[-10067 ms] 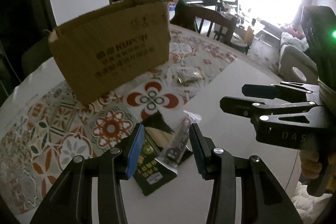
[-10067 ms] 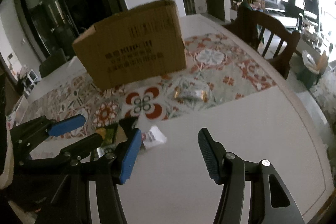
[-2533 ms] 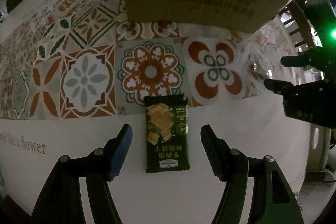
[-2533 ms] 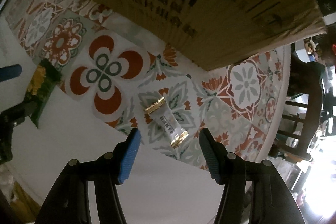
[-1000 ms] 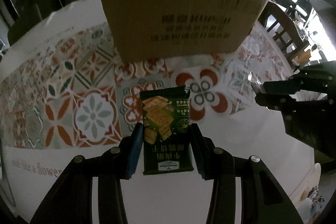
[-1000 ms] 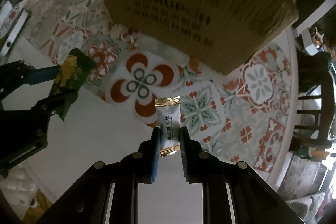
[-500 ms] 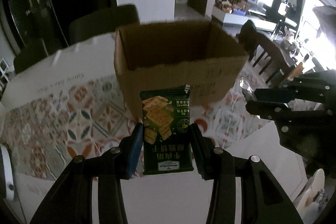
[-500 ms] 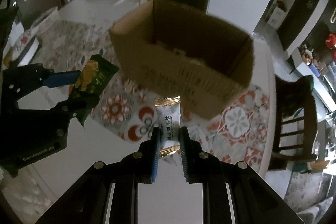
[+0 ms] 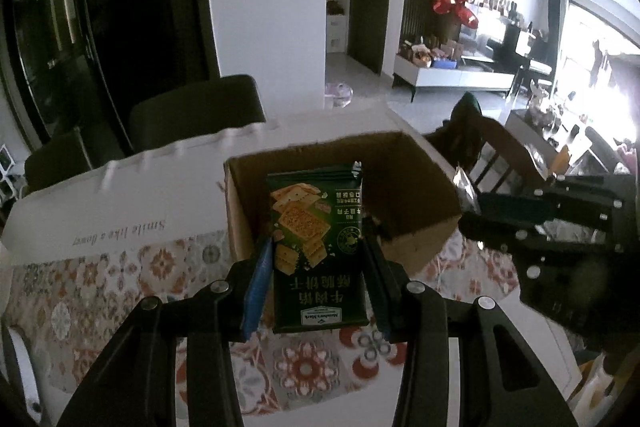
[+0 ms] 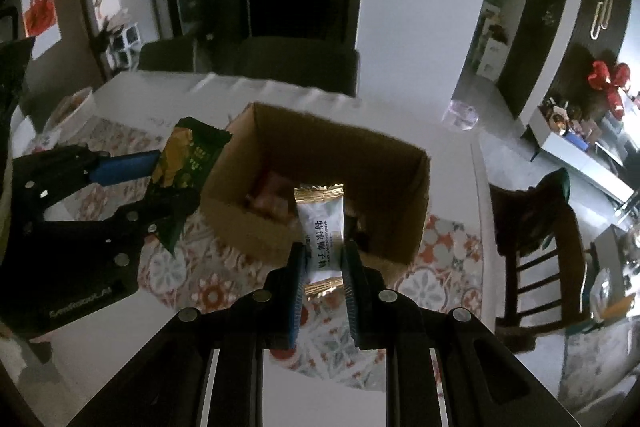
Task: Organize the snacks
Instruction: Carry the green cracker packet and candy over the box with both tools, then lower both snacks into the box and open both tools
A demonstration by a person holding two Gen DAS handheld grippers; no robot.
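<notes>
My left gripper (image 9: pixel 318 251) is shut on a dark green cracker packet (image 9: pixel 318 247), held upright in the air in front of the open cardboard box (image 9: pixel 416 227). The same packet (image 10: pixel 186 163) shows at the left of the right wrist view, just outside the box's left wall. My right gripper (image 10: pixel 322 255) is shut on a small white candy packet with gold ends (image 10: pixel 320 227), held above the near wall of the box (image 10: pixel 248 227). Several pinkish snacks (image 10: pixel 268 199) lie inside the box. In the left wrist view the right gripper (image 9: pixel 480 211) sits at the right.
The box stands on a patterned floral mat (image 10: pixel 208 279) over a white table (image 9: pixel 120 195). Dark chairs (image 10: pixel 296 67) line the far side and a wooden chair (image 10: pixel 536 235) stands at the right. A round bowl (image 10: pixel 72 107) sits at the table's far left.
Both grippers have risen with their packets. The views have tipped from the box's outer wall to looking down into its open top.
</notes>
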